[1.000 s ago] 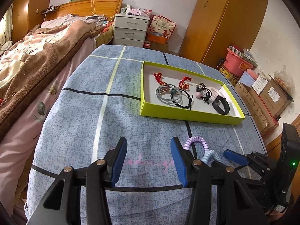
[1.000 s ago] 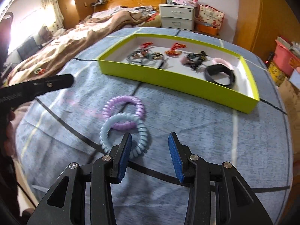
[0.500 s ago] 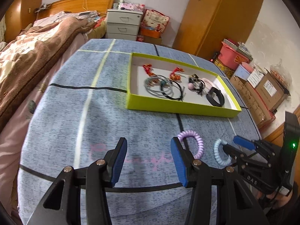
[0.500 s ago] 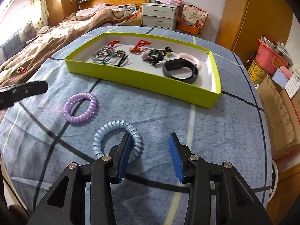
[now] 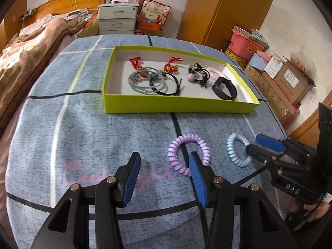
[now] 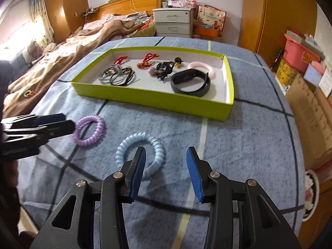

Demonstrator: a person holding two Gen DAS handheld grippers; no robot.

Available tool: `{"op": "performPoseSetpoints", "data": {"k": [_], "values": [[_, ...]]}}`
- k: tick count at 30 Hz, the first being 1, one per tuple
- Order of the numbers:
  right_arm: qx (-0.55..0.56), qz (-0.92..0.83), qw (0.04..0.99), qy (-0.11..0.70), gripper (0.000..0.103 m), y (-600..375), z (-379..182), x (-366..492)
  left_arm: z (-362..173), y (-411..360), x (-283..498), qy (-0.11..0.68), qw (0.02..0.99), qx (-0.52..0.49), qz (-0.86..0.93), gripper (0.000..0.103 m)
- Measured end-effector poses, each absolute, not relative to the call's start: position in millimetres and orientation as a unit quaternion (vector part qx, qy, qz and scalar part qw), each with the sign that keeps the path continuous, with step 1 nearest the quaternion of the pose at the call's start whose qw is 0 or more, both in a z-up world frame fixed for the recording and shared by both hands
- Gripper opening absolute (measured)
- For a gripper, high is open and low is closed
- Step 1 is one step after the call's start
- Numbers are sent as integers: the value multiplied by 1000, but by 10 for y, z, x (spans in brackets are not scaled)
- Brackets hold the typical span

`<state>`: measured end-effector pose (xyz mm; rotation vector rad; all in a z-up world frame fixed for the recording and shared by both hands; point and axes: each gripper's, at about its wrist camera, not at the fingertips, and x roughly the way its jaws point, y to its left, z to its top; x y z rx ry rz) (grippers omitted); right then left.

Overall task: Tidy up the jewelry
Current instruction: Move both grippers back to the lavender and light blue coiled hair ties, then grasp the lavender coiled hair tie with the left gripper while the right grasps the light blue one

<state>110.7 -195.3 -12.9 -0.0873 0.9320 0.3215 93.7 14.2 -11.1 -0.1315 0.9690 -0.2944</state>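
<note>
Two coil ties lie loose on the worktop, outside the tray (image 5: pixel 180 104) across the frame's upper middle, where the other pieces are: the purple tie (image 5: pixel 188 154) at centre and the blue tie (image 6: pixel 140 152) at lower centre. Both tongs gape empty, the left tongs (image 5: pixel 165 179) by the purple tie, the right tongs (image 6: pixel 165 175) half over the blue. The step is probably pick-up; next, each must straddle a tie's band and close.

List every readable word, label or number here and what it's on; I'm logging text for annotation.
"DAS": white letters on the right gripper body, seen from the left wrist.
Pink cursive on the blue cloth: too faint to read.
Labels on the cardboard boxes and print on the red bag: too small to read.
</note>
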Motion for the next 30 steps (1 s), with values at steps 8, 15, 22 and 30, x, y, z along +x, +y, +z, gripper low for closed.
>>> {"op": "performPoseSetpoints", "data": {"k": [8, 15, 22, 30], "values": [[-24, 150, 879, 452, 42, -1959, -186, 1119, -151, 68, 963, 469, 873, -36, -129, 50], [-50, 145, 882, 446, 42, -1882, -204, 1100, -166, -17, 1007, 461, 878, 7, -129, 50], [-62, 141, 884, 442, 32, -1867, -207, 1086, -163, -105, 1020, 456, 880, 61, -117, 33], [-67, 137, 885, 440, 17, -1869, -203, 1085, -149, -158, 1017, 452, 882, 71, -117, 13]]}}
